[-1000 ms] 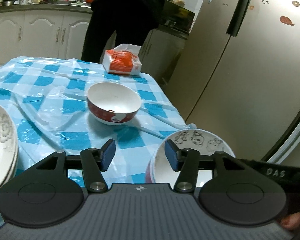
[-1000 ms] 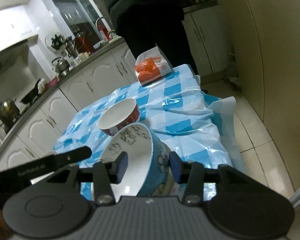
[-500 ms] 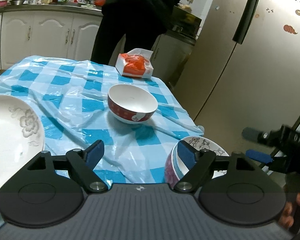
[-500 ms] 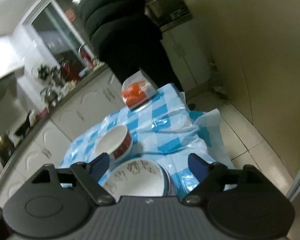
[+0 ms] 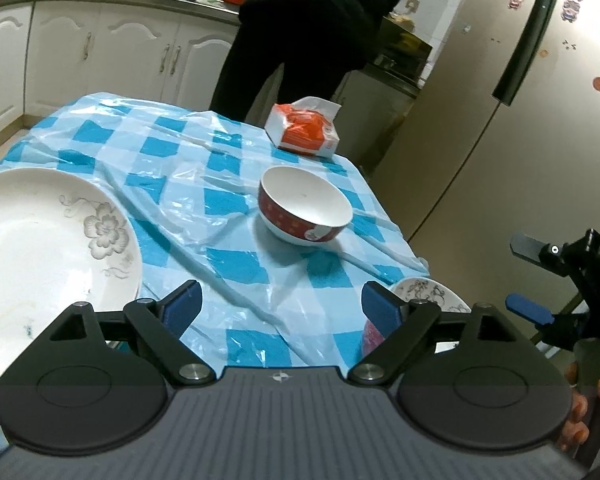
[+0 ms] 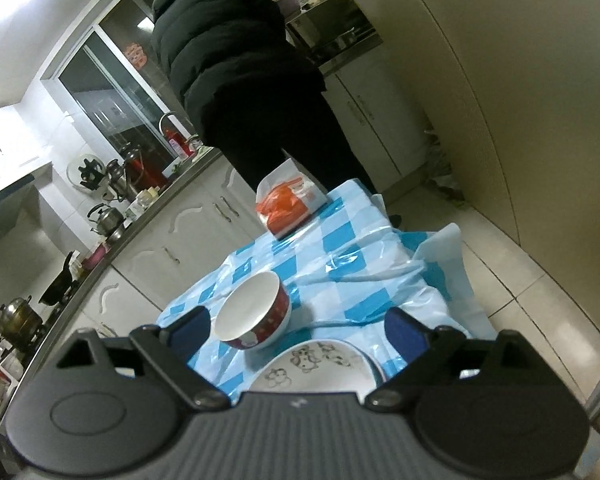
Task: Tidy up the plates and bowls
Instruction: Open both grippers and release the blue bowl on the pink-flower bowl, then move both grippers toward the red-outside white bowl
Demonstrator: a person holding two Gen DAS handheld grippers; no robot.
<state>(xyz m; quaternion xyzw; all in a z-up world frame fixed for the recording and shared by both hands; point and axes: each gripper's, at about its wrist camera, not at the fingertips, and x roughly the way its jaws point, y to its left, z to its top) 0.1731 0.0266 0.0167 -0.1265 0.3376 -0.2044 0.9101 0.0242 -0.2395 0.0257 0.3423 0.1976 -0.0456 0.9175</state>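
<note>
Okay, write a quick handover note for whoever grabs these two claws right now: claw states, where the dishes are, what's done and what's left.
Left claw: jaws opening wide, nothing between them.
Right claw: jaws opening, nothing gripped; the cartoon-print bowl sits on the table just below it.
Red bowl: alone mid-table on the blue checked cloth, upright.
White flower plate: at the near left of the table; whether more lie under it cannot be told.
Orange packet: far edge, not part of the job.
Done: cartoon-print bowl set down at the near right corner.
Left: probably nest the red bowl with the cartoon-print bowl.
</note>
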